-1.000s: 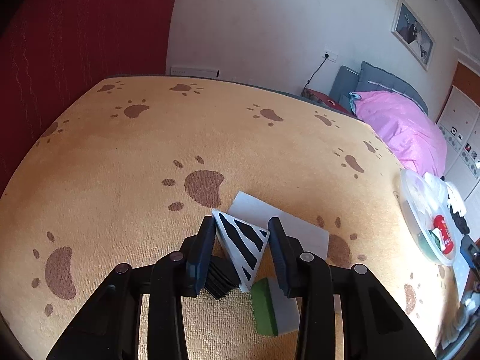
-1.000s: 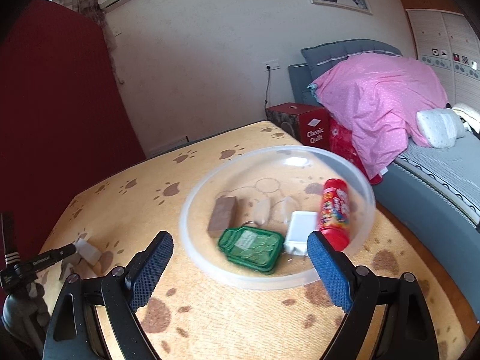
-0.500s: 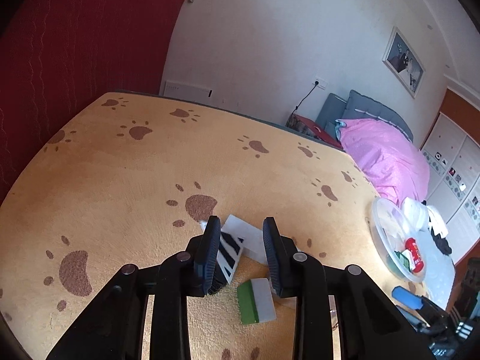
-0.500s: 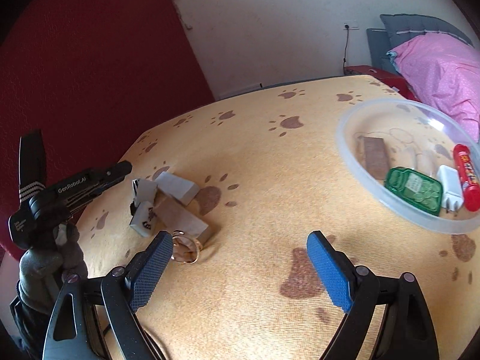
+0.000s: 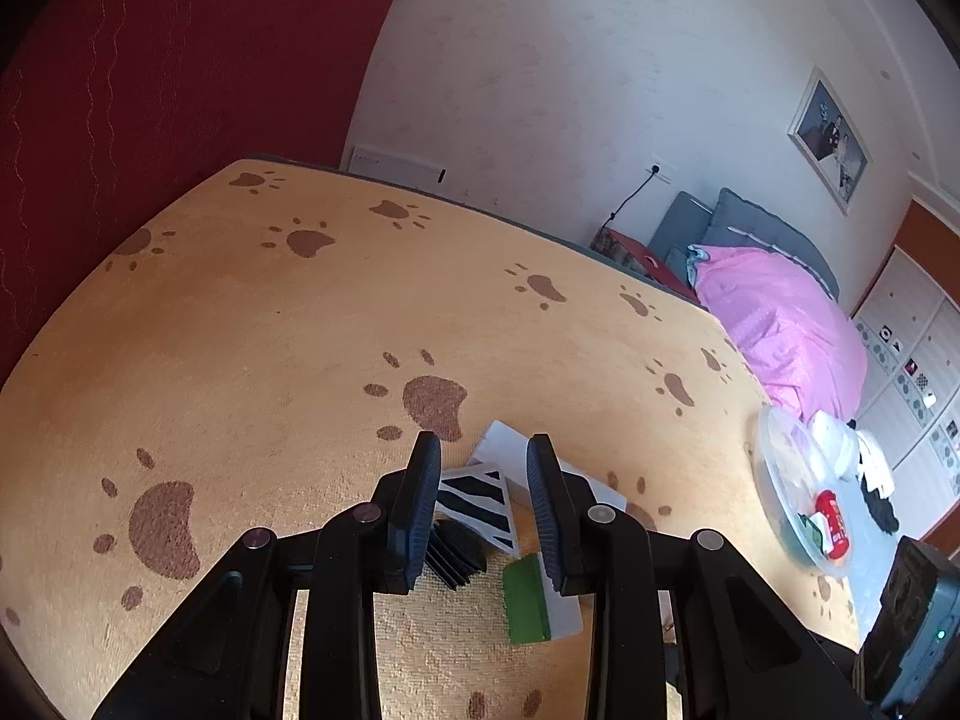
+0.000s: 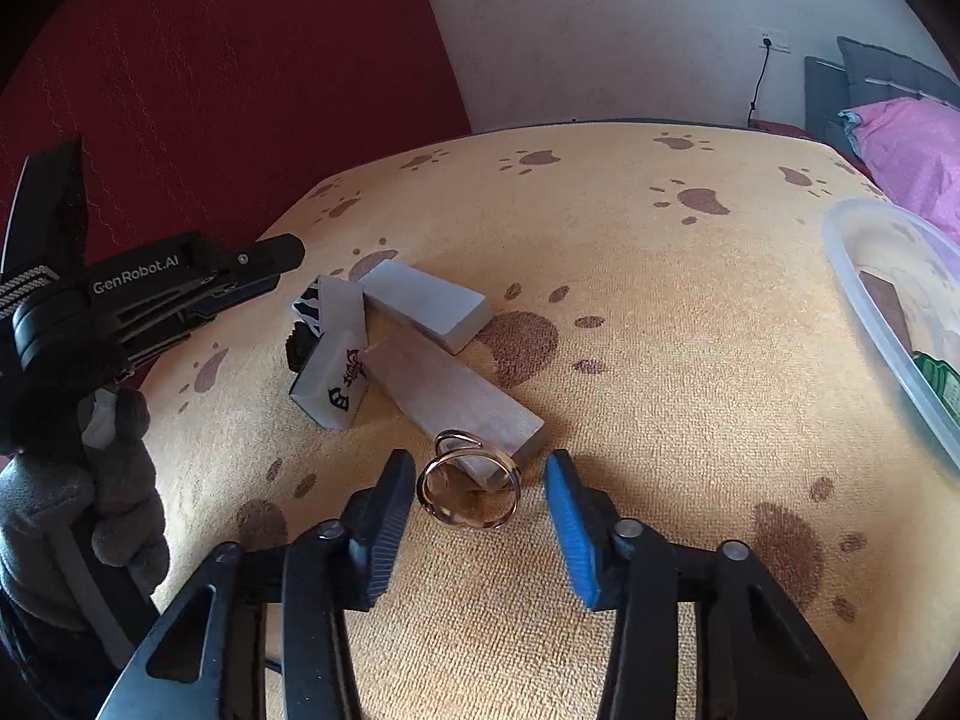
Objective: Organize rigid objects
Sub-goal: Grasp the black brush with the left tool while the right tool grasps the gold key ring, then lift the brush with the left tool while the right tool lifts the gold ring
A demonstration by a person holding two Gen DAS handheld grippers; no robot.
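A cluster of tiles lies on the paw-print cloth. In the left wrist view my left gripper [image 5: 483,504] is open around a zebra-striped tile [image 5: 477,504]; a black ribbed piece [image 5: 453,552] and a green-backed tile [image 5: 531,600] lie beside it. In the right wrist view my right gripper [image 6: 480,504] is open around a gold ring [image 6: 468,495] that leans against a long grey block [image 6: 456,396]. A second grey block [image 6: 426,303], a tile with black characters [image 6: 336,381] and the striped tile [image 6: 312,306] lie behind. The left gripper [image 6: 180,288] shows at the left.
A clear plastic bowl [image 6: 882,306] with a green case and a brown block sits at the right; it also shows in the left wrist view [image 5: 774,480] with a red tube [image 5: 831,516]. A bed with a pink cover [image 5: 780,324] stands beyond the table.
My right gripper swung left from the bowl to the tile cluster and came down around the ring. My left gripper pulled back and up a little from the striped tile.
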